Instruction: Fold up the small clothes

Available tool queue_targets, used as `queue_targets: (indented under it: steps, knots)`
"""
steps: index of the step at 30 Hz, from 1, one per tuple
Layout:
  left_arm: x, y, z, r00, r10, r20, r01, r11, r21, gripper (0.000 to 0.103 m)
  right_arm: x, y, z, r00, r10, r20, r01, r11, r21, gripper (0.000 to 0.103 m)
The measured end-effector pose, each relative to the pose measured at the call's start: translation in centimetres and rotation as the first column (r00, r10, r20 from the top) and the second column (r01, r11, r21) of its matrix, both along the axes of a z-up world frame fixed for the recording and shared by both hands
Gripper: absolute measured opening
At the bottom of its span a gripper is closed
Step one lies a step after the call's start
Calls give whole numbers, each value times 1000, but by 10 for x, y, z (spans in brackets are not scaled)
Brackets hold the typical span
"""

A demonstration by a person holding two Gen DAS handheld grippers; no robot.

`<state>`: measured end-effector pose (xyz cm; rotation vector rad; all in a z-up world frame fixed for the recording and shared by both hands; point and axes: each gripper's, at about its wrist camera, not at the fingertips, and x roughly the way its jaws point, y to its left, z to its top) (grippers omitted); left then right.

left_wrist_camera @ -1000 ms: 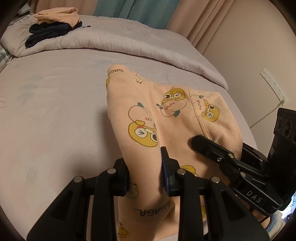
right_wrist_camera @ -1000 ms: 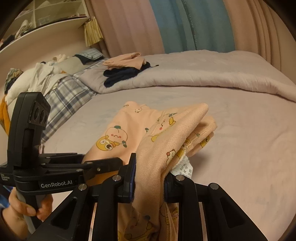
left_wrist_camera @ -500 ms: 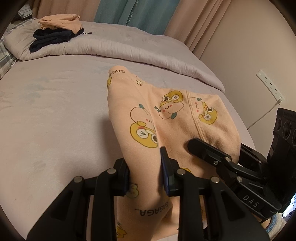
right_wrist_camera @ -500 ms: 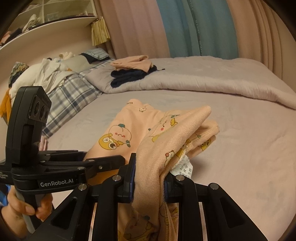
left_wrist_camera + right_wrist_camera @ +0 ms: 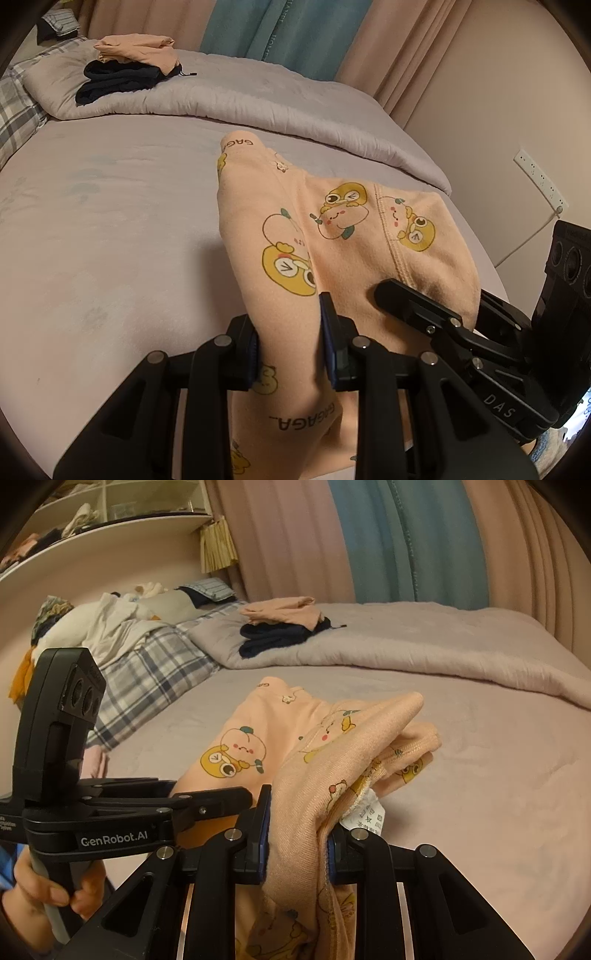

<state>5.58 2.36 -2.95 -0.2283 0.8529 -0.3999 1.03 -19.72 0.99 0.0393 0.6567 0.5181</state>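
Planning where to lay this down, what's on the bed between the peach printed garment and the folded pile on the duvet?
Only bare lilac sheet, then the duvet's rolled edge, in both wrist views. The folded pile sits apart from the peach garment.

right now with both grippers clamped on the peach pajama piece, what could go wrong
1. The left hand-held gripper and right hand-held gripper each pinch a bunched wad of the peach garment, so layers may shift and the fold could land crooked.
2. The care label sits right by the right fingers; it may snag.
3. The garment's far end rests on the bed sheet; dragging it could wrinkle it.
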Motion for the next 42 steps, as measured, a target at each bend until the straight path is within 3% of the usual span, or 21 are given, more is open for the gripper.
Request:
queue_targets:
  steps: [25, 42]
  knots:
    - [-8, 4, -4, 1000, -4, 12, 4, 1000, -30, 26, -14, -11, -3, 1000, 6, 1, -6, 1000, 21, 25]
    - [-8, 5, -15, 1000, 13, -3, -13, 999, -43, 26, 1, -3, -10, 1000, 14, -26, -14, 1000, 21, 25]
